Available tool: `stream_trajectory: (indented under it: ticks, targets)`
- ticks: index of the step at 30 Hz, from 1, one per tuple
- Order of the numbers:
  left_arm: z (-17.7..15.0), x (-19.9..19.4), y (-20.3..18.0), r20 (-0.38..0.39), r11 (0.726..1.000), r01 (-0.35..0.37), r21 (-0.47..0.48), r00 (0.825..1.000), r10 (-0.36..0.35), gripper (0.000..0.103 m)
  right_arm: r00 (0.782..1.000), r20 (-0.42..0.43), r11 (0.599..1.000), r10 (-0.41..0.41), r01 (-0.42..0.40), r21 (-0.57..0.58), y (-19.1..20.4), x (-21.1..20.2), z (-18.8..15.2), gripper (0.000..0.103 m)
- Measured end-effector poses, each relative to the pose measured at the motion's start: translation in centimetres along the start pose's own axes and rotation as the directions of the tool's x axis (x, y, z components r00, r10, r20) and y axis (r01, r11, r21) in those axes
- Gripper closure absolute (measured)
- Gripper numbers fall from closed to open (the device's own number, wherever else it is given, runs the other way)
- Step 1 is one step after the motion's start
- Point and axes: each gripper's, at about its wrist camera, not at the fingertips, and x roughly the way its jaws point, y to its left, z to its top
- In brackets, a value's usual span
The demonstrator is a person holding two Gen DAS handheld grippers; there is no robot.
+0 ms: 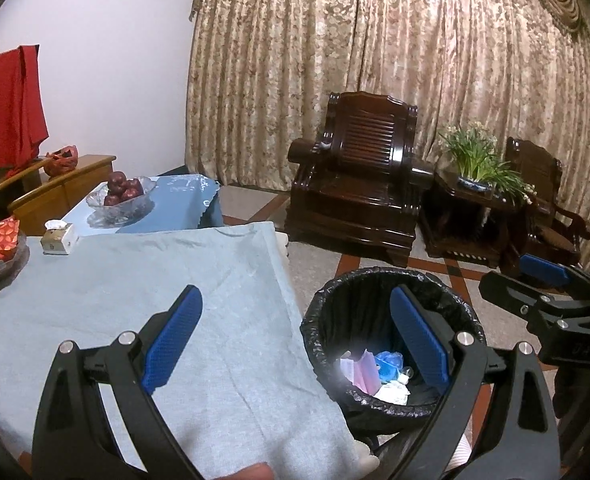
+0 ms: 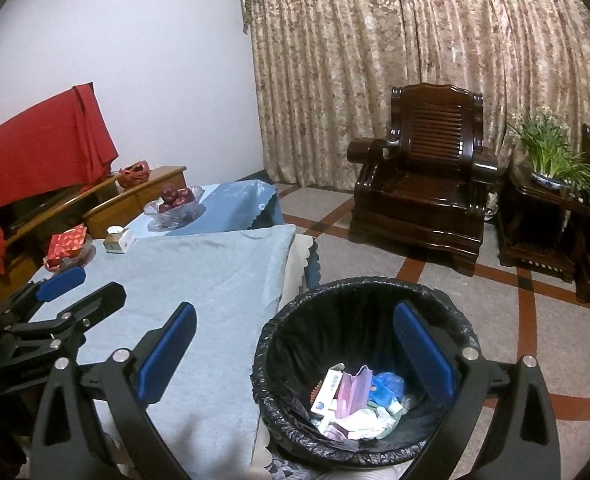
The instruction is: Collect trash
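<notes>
Pale blue cloth-covered table (image 1: pixel 143 300): near edge cut off in both views. Round bin with black plastic liner (image 2: pixel 359 296): on the floor just beside the table; holds crumpled paper, pink and blue wrappers (image 2: pixel 357 396). White carton (image 2: pixel 327 394), print unreadable, shows only in the right view; glare blurs it in the left. Left gripper (image 1: pixel 295 344): jaws wide apart, empty. Right gripper (image 2: pixel 295 356): likewise spread, empty, over the bin.

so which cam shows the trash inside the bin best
The right wrist view: it looks down into the bin and shows the trash clearly. The left wrist view shows less of that pile, partly washed out by glare and partly hidden behind the left gripper's finger.
</notes>
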Motion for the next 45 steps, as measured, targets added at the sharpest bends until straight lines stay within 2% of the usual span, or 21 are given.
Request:
stream_trajectory:
  ticks: [45]
  targets:
    - [0.14, -0.24, 0.57, 0.005, 1.0, -0.006, -0.003, 1.0, 0.006, 0.011, 1.0, 0.0, 1.0, -0.002, 0.002, -0.006, -0.03, 0.1, 0.02, 0.006]
